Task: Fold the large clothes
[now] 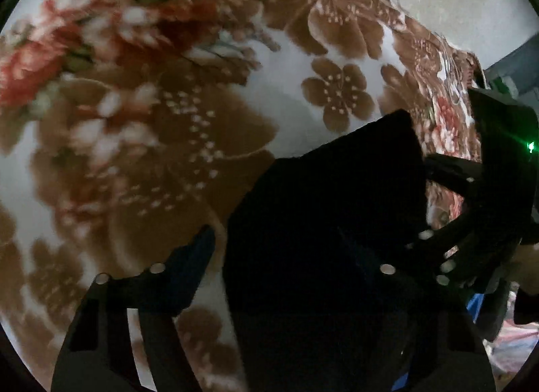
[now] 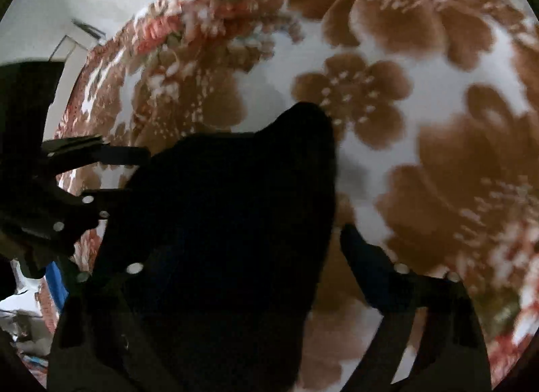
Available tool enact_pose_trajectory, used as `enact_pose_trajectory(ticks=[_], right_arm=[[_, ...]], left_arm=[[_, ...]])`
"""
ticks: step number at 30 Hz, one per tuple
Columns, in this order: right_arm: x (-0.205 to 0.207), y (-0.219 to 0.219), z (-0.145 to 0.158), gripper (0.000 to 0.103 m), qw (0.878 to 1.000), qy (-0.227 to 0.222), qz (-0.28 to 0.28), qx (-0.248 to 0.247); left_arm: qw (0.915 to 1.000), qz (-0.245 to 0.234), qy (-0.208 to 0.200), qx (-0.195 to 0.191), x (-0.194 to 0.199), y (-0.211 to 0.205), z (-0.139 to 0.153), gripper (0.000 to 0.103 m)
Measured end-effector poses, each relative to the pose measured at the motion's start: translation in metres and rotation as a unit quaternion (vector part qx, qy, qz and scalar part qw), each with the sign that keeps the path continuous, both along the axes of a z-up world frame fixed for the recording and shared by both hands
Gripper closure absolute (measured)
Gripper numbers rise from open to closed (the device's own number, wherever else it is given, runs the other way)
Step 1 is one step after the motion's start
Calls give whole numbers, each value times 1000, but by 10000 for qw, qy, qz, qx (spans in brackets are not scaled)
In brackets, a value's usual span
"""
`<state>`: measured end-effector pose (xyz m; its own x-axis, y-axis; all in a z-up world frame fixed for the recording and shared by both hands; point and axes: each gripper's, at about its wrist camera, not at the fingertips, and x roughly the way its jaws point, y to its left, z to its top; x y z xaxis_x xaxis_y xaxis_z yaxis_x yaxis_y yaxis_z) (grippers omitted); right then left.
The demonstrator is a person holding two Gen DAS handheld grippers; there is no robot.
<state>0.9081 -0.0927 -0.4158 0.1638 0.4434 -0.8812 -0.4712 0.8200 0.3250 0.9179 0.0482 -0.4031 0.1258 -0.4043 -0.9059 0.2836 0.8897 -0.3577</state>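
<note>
So both grippers, left (image 1: 289, 257) and right (image 2: 249, 257), have jaws spread wide with a black garment (image 1: 330, 206) bunched between them, over a floral blanket (image 1: 168, 105).

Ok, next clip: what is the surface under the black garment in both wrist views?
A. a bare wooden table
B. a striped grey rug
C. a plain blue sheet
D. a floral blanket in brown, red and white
D: the black garment lies over a floral blanket with brown and red flowers on white, and the right wrist view shows the same pattern.
</note>
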Motion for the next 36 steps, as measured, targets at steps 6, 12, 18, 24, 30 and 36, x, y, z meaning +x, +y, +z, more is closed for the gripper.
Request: enact_pose_trajectory(ticks=[6,12,18,24,30,36], right_arm=[[1,10,6,79,9995,-126,288,-38],[-39,-3,79,82,9959,-821,333,203],[-114,-20,157,82,9906,-1107,418,681],[-218,-16,197,81,9867,-1358,783,423],[-319,-22,177,77,9906,-1091,807,192],[-399,-27,117,76,9945,-715,760,-75]], left_arm=[[9991,-377,-12,-168,2,-16,-1,94],[9944,-505,-833,-416,-41,-11,82,95],[9858,-610,-1455,-578,-117,-8,158,95],[9813,-823,-1621,-635,-220,-5,188,95],[9877,-747,-1245,-576,-320,-12,156,95],[9931,-581,-955,-343,-397,-17,108,94]])
